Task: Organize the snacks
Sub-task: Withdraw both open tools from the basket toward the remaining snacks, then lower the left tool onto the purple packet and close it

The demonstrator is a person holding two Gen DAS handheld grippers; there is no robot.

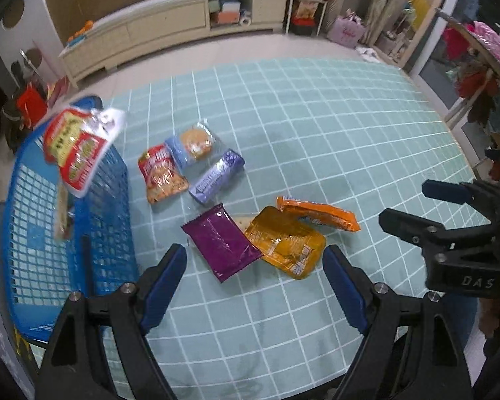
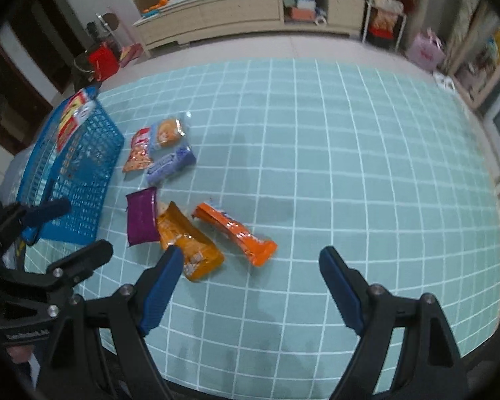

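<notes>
On the teal grid cloth [image 1: 316, 126], six snack packets are seen loose: purple packet [image 1: 221, 241], yellow packet [image 1: 285, 243] and orange packet [image 1: 318, 213] nearest. At far left, a red-and-yellow packet [image 1: 75, 146] is seen over the blue basket [image 1: 33, 233]. Left gripper [image 1: 255, 266] and right gripper [image 2: 250, 273] are both spread wide, nothing held.

You have open room over the right and far stretch of the checked green tablecloth [image 2: 350, 166] — nothing stands there. To your left the blue mesh basket [image 1: 66, 233] walls off the table edge, a red-and-yellow snack bag [image 1: 76, 146] leaning on its rim. Between basket and open cloth lie flat packets: a purple packet [image 1: 223, 243] touching an amber one [image 1: 286, 246], an orange wrapper [image 2: 240, 233] just beside — low, easily cleared from above.
</notes>
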